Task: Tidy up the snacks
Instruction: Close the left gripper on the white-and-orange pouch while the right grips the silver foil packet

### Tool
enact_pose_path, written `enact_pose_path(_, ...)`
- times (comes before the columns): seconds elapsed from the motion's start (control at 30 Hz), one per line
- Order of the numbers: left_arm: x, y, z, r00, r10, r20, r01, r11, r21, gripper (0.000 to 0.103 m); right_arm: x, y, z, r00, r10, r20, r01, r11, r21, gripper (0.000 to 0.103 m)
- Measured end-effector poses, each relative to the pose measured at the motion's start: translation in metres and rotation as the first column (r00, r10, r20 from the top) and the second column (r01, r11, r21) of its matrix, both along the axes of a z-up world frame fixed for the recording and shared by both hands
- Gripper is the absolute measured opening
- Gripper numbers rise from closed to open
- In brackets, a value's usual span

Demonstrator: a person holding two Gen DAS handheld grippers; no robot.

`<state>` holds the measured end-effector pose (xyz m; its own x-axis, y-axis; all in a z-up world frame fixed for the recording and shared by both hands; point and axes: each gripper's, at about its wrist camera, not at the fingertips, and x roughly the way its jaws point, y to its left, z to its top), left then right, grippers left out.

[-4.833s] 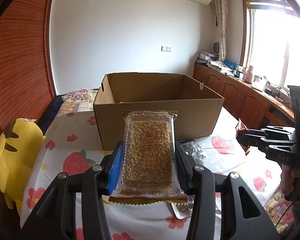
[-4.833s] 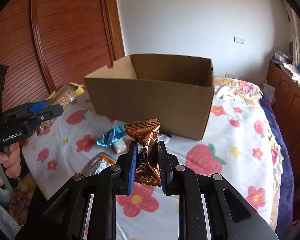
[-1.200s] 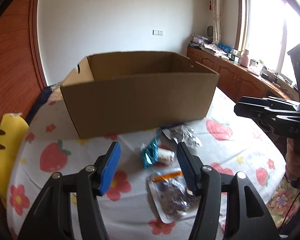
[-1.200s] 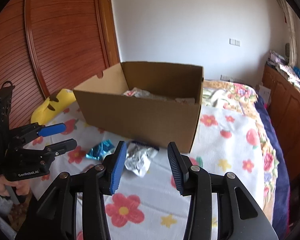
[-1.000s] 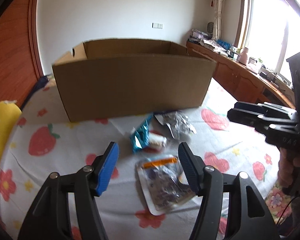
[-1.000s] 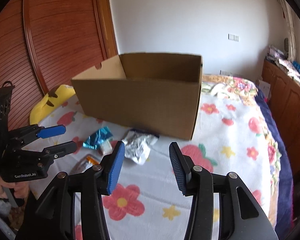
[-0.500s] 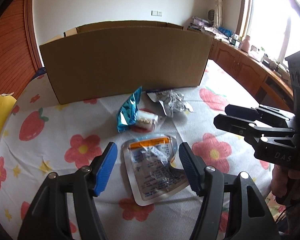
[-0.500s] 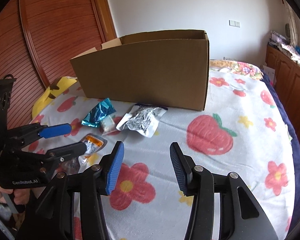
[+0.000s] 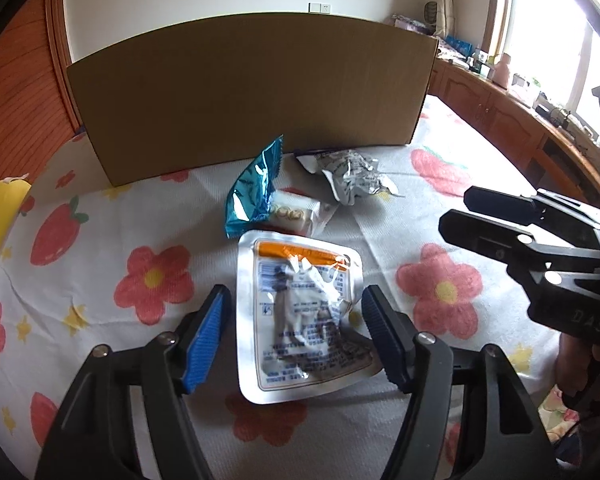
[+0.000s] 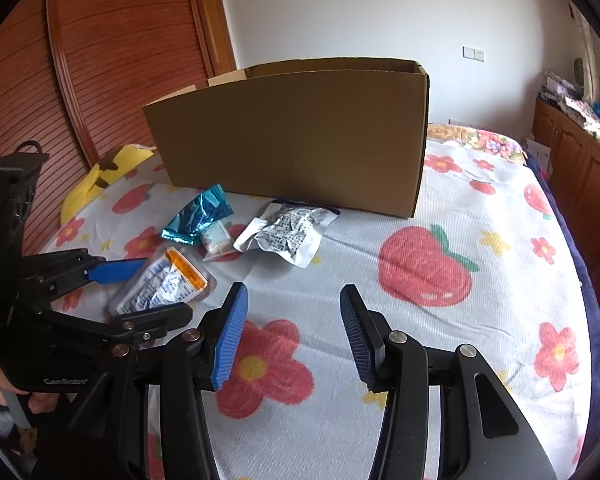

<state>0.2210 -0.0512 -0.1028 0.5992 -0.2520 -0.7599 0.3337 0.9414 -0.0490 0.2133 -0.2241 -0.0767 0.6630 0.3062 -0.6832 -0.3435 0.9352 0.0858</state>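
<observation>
A silver pouch with an orange stripe lies flat on the flowered bedspread. My left gripper straddles it, jaws opening, pads clear of its sides. Beyond the pouch lie a blue foil wrapper, a small white snack and a crumpled silver packet. The cardboard box stands behind them, its inside hidden. My right gripper hovers open over bare bedspread, with nothing between its fingers.
A yellow plush toy lies at the bed's left edge, by the wood-panelled wall. Wooden cabinets run along the right under the window. A hand holds the right gripper.
Both grippers, which held snacks several seconds ago, are empty and have sunk toward the bedspread. The left one now straddles the pouch, its jaws slightly wider.
</observation>
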Motion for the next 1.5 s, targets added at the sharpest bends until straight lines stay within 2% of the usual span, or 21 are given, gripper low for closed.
enact_pose_path(0.07,-0.002,-0.003,-0.002,1.0,-0.005,0.015,0.004,1.0,0.024,0.071,-0.001,0.001,0.0,1.0,0.006,0.004,-0.006,1.0,-0.004,0.049)
enact_pose_path(0.23,-0.003,-0.001,-0.004,1.0,0.009,0.021,-0.01,1.0,0.02,0.076,-0.001,0.001,-0.002,1.0,0.009,-0.002,-0.009,1.0,-0.005,0.049)
enact_pose_path(0.53,-0.006,0.001,-0.006,1.0,0.002,0.022,-0.002,1.0,0.023,0.076,0.001,-0.002,-0.003,1.0,-0.001,-0.012,0.001,1.0,0.007,0.048)
enact_pose_path(0.6,-0.006,0.001,-0.004,1.0,-0.006,0.018,0.006,1.0,0.019,0.072,0.001,-0.002,-0.003,1.0,0.001,-0.013,-0.001,1.0,0.007,0.048)
enact_pose_path(0.7,-0.011,0.005,-0.002,1.0,-0.004,0.025,0.003,1.0,0.014,0.059,0.001,-0.002,-0.004,1.0,-0.001,-0.014,0.001,1.0,0.006,0.048)
enact_pose_path(0.83,-0.02,0.012,0.0,1.0,-0.022,0.012,0.022,0.999,-0.026,0.056,0.001,-0.003,-0.004,1.0,0.002,-0.019,-0.001,1.0,0.007,0.048)
enact_pose_path(1.0,-0.033,0.018,0.004,0.999,-0.03,0.014,0.03,0.998,-0.048,0.055,0.002,-0.002,-0.005,1.0,0.004,-0.025,-0.004,1.0,0.005,0.048)
enact_pose_path(1.4,-0.039,0.046,0.033,0.991,0.031,0.133,-0.021,0.997,-0.07,0.055,0.003,-0.001,-0.005,0.999,0.003,-0.034,-0.003,1.0,-0.009,0.048)
enact_pose_path(1.5,-0.038,0.053,0.037,0.989,0.039,0.141,-0.027,0.996,-0.085,0.055,0.005,-0.001,-0.003,0.999,-0.004,-0.04,0.003,1.0,-0.016,0.048)
